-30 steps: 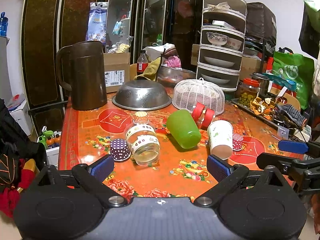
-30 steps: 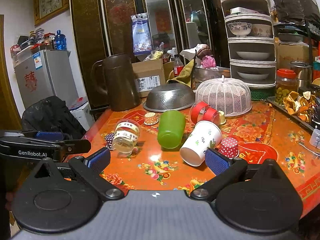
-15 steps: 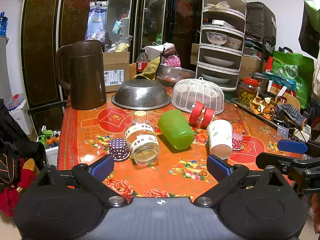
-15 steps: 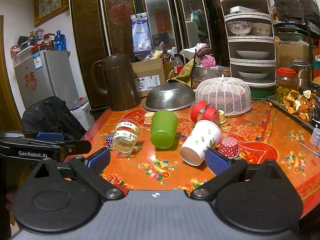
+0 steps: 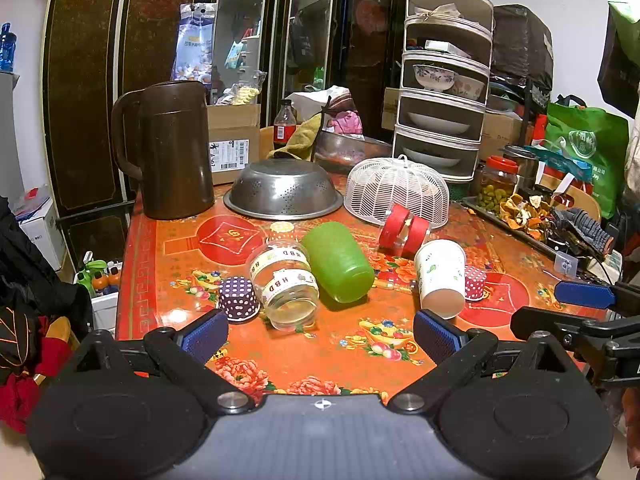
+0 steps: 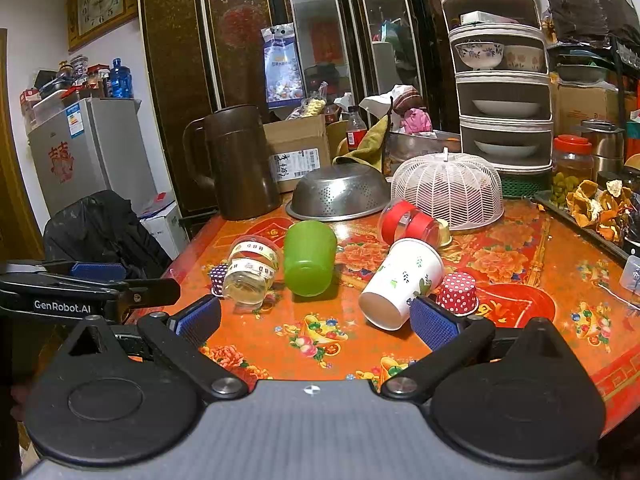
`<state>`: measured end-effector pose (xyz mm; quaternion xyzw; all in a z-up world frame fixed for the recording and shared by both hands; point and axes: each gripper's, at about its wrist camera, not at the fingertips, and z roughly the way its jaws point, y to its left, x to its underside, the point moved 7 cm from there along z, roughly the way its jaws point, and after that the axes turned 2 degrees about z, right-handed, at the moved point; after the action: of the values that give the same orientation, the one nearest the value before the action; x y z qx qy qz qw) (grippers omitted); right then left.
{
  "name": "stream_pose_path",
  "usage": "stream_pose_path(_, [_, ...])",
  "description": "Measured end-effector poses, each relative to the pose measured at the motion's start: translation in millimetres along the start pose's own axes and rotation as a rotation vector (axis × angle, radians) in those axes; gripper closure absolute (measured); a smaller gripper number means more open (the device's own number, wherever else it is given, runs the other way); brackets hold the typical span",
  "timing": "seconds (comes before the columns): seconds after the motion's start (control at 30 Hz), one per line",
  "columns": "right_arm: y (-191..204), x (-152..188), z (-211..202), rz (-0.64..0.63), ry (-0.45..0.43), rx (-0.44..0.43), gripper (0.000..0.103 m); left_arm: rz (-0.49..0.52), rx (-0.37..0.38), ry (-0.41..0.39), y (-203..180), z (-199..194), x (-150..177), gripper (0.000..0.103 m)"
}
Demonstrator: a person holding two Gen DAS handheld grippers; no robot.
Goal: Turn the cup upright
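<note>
Several cups lie on their sides on the orange patterned table [image 5: 304, 352]. A green plastic cup [image 5: 338, 266] [image 6: 309, 258] lies in the middle. A clear cup with a banded label [image 5: 286, 284] [image 6: 251, 274] touches its left side. A white paper cup [image 5: 440, 276] [image 6: 400, 282] lies to the right, mouth toward me. A clear cup with red bands [image 5: 404, 230] [image 6: 408, 226] lies behind. My left gripper [image 5: 320, 334] is open and empty, short of the cups. My right gripper [image 6: 314, 322] is open and empty; its right pad is close beside the paper cup's mouth.
Small dotted cupcake liners [image 5: 238, 298] [image 6: 458, 294] sit near the cups. A brown jug [image 5: 172, 148], an upturned steel colander [image 5: 284, 190] and a white mesh food cover [image 5: 398, 192] stand behind. A tray of peels [image 6: 596, 208] lies at the right. Each gripper shows at the other view's edge.
The green cup has rolled to the left and now rests against the clear labelled cup. Both grippers have stayed open and nearly still.
</note>
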<state>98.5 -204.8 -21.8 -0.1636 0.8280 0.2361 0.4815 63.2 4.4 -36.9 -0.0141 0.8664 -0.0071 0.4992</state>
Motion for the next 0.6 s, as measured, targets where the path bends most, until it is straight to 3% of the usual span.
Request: stream_pose_path(0.6, [-0.6,1.5,5.3,-0.001,0.017,0.001,0.001,-0.014,-0.004,0.012,5.1,4.7,0.4,0.003])
